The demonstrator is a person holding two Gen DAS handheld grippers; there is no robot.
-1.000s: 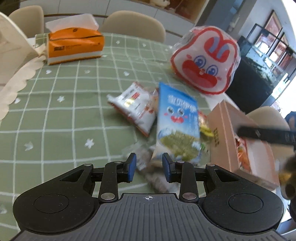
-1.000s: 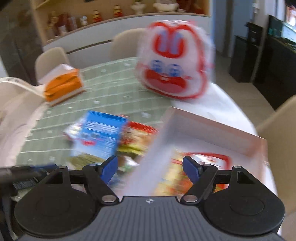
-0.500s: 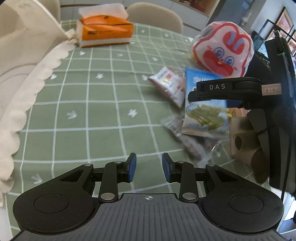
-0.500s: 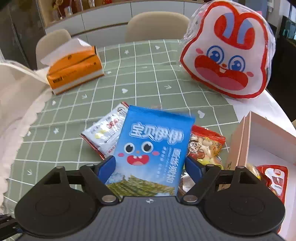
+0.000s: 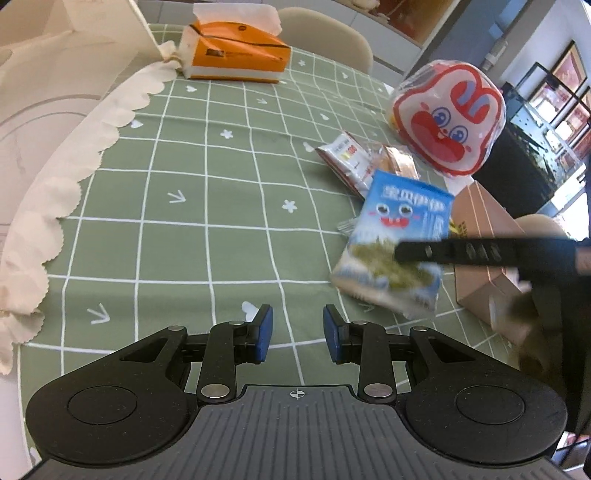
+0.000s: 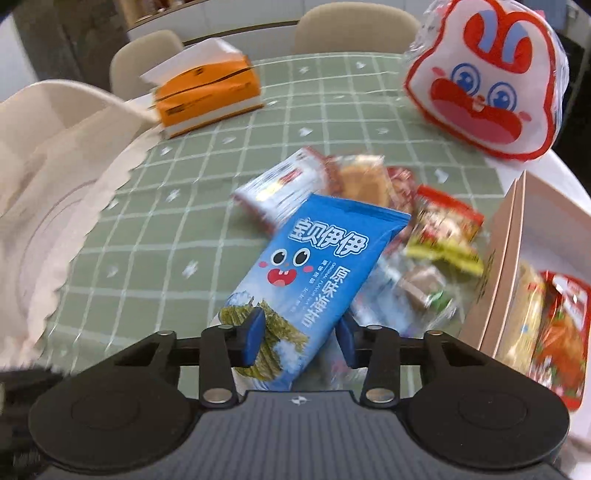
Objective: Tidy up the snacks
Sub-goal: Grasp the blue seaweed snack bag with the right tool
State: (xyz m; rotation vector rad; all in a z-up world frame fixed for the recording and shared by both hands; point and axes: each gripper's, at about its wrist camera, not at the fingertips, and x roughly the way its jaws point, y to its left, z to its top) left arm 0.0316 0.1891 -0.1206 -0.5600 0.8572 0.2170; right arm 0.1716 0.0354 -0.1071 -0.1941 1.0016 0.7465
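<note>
My right gripper [image 6: 300, 334] is closing its jaws, and the blue pads press both sides of a blue snack packet [image 6: 321, 254] with a cartoon face. The packet's lower end is raised off the green checked tablecloth [image 6: 184, 221]. In the left wrist view the same packet [image 5: 399, 229] tilts under a black finger [image 5: 461, 253] of the right gripper. Several other snack packets [image 6: 439, 229] lie in a pile behind it. To the right, a pink box [image 6: 506, 280] holds more snacks. My left gripper [image 5: 297, 334] hovers over bare cloth, open, with nothing between its pads.
A large rabbit-face bag [image 6: 487, 88] stands at the back right. An orange tissue box [image 6: 207, 96] sits at the back left. A cream scalloped cloth [image 5: 55, 129] covers the table's left side. Beige chairs [image 6: 354, 26] stand behind the table.
The right gripper swung from above the pink box to the pile and closed on the blue packet, tipping it up. The left gripper drew away from the pile, leftward over bare cloth.
</note>
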